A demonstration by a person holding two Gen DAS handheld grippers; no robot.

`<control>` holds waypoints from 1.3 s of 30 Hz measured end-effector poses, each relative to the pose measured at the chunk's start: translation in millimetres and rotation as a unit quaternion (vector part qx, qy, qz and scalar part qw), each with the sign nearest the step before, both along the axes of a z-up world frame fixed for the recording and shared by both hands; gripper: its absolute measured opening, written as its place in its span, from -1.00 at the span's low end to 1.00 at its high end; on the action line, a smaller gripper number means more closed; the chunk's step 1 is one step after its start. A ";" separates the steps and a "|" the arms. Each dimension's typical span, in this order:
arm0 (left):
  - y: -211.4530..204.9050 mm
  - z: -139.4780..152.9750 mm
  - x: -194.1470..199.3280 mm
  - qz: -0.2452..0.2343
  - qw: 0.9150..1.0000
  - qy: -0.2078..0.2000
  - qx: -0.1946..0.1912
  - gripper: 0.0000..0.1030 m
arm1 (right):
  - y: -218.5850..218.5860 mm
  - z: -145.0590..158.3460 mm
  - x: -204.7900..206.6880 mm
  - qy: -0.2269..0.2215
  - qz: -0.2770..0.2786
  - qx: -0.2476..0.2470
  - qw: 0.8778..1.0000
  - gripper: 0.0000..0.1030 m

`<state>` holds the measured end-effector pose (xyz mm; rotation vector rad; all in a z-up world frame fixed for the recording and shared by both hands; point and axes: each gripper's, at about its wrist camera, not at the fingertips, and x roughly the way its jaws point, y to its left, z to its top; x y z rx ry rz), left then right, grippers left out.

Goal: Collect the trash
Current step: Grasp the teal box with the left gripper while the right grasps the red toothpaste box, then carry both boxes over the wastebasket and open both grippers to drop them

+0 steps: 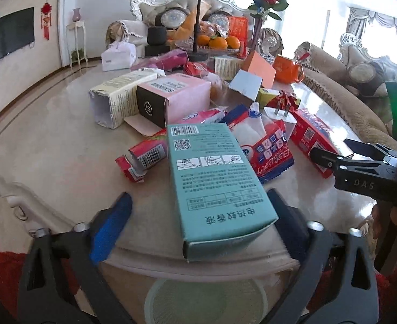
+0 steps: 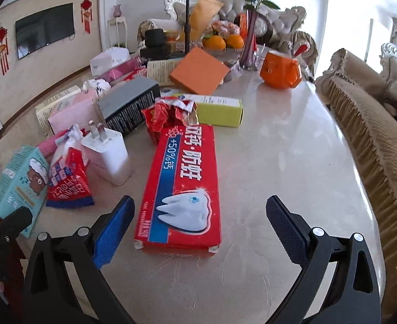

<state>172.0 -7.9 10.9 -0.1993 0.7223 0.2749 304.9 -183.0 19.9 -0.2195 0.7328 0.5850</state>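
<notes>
Trash covers the desk (image 2: 293,140), mostly empty cartons and wrappers. The left gripper (image 1: 201,210) has its fingers spread wide on either side of a teal box (image 1: 214,178) that lies at the desk's near edge, its near end poking past the rim; whether the right pad touches the box cannot be told. Below that edge stands a pale bin (image 1: 206,297). The right gripper (image 2: 199,224) is likewise spread, its pads flanking the near end of a red toothpaste box (image 2: 182,189) lying flat on the desk, apart from both pads. Just left of that box stand a white charger (image 2: 106,151) and a red wipes pack (image 2: 68,178), with the teal box (image 2: 20,186) at the far left. Beyond the toothpaste box sit a crumpled red wrapper (image 2: 168,116), a yellow-green carton (image 2: 220,112), a grey box (image 2: 130,105) and a pink box (image 2: 74,113). Farther back are an orange box (image 2: 198,71), an orange mug (image 2: 279,71), oranges (image 2: 222,41) and a vase of roses (image 2: 249,43).
</notes>
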 end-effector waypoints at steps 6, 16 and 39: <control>4.9 0.4 -1.6 -0.017 1.000 -0.001 0.016 -0.08 | -5.6 1.7 0.7 0.021 0.002 0.023 1.000 -0.12; 20.2 24.3 -43.7 -0.087 0.996 -0.019 0.021 -0.08 | -43.2 39.5 -41.8 0.001 -0.016 0.100 0.995 -0.12; -15.0 -159.2 -89.6 -0.279 0.934 0.222 -0.028 0.07 | -0.8 -149.3 -172.8 0.285 -0.012 0.026 0.958 0.06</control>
